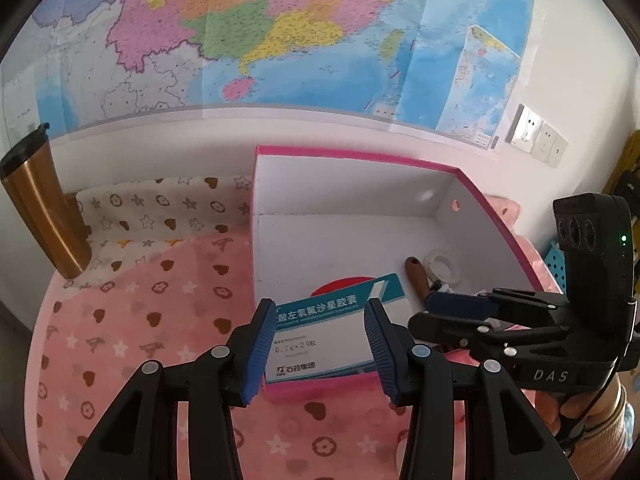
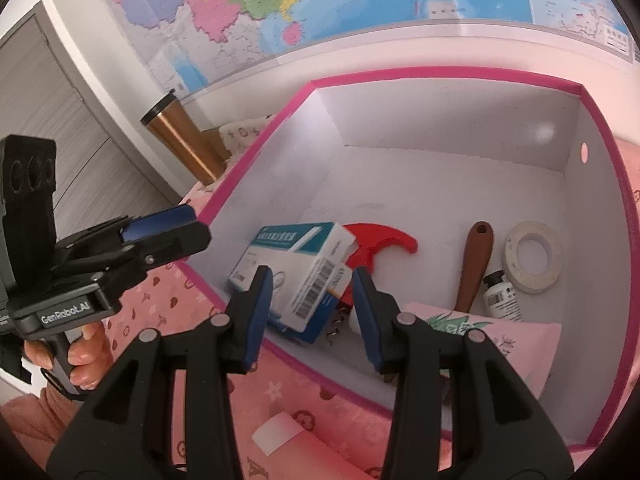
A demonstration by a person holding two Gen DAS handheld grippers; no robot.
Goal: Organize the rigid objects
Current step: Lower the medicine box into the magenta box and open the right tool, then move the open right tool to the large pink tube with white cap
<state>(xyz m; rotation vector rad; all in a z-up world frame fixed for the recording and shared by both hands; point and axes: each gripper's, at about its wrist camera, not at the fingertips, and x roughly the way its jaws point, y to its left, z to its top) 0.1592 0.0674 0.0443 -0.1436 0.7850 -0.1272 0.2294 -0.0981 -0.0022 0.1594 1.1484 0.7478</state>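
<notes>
I am holding both grippers over the near edge of the pink box [image 2: 604, 184], and both are standing partly open with nothing between their pads. My left gripper [image 1: 320, 344] is hovering just above the near rim, and the medicine carton [image 1: 328, 336] is showing in its gap, though it is lying down inside the box, untouched. My right gripper [image 2: 314, 312] is pointing down into the box from the other side, its blue pads clear of the same carton [image 2: 296, 276], which is leaning on a red plastic piece [image 2: 380, 244]. Further in, a brown-handled tool [image 2: 474, 264], a small white bottle [image 2: 500, 296] and a roll of white tape [image 2: 532, 256] are lying on the box floor. Beyond the box, a bronze tumbler [image 1: 44, 208] is standing on the patterned pink cloth [image 1: 132, 320], and a wall map [image 1: 248, 32] is hanging behind it.
</notes>
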